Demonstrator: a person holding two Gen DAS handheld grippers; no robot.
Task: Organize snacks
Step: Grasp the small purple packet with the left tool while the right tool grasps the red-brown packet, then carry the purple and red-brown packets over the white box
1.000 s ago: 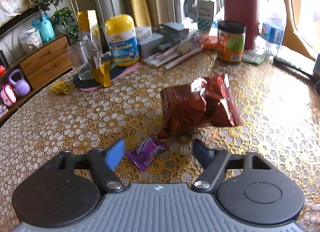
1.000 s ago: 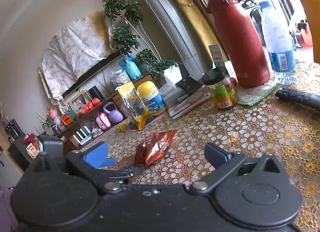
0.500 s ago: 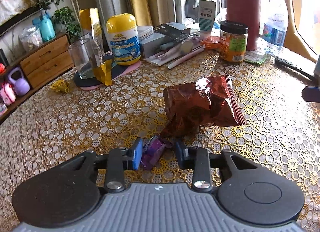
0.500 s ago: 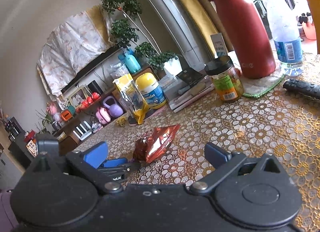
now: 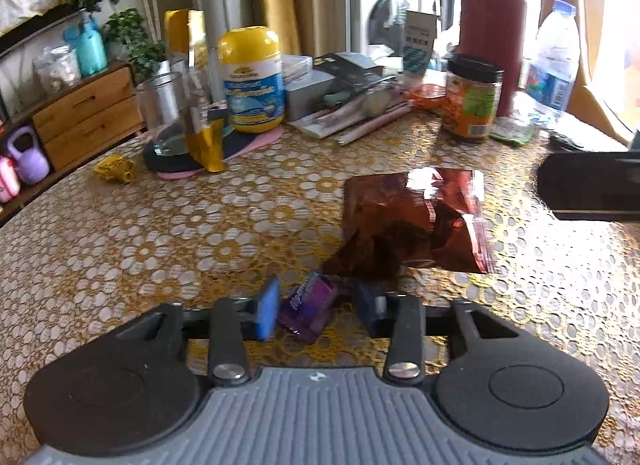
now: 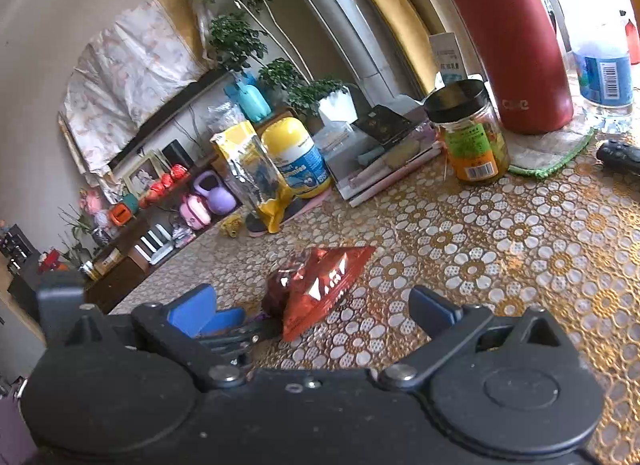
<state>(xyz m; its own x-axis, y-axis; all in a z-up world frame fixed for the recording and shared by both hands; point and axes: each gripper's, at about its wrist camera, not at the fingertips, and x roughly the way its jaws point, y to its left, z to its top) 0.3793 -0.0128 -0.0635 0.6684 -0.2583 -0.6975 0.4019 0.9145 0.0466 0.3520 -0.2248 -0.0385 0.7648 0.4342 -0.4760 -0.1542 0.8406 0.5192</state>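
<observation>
Purple candy wrapper [image 5: 307, 307]: glossy plastic film, crinkled. Red-brown snack bag [image 5: 416, 221]: shiny foil-like film, creased, strong glare. Tablecloth [image 5: 208, 225]: smooth, slightly glossy plastic with a gold-and-white lace print. Left gripper [image 5: 316, 305]: matt black plastic arms, bright metal pivot screws, ribbed grey body, matt blue pads. Right gripper [image 6: 316, 307]: same matt black plastic, dusty. Jar [image 6: 472, 133]: clear glass or plastic, can't tell which, black lid, paper label. Red flask [image 6: 508, 33]: smooth satin finish. Drawer unit [image 5: 86, 113]: wood, matt.
</observation>
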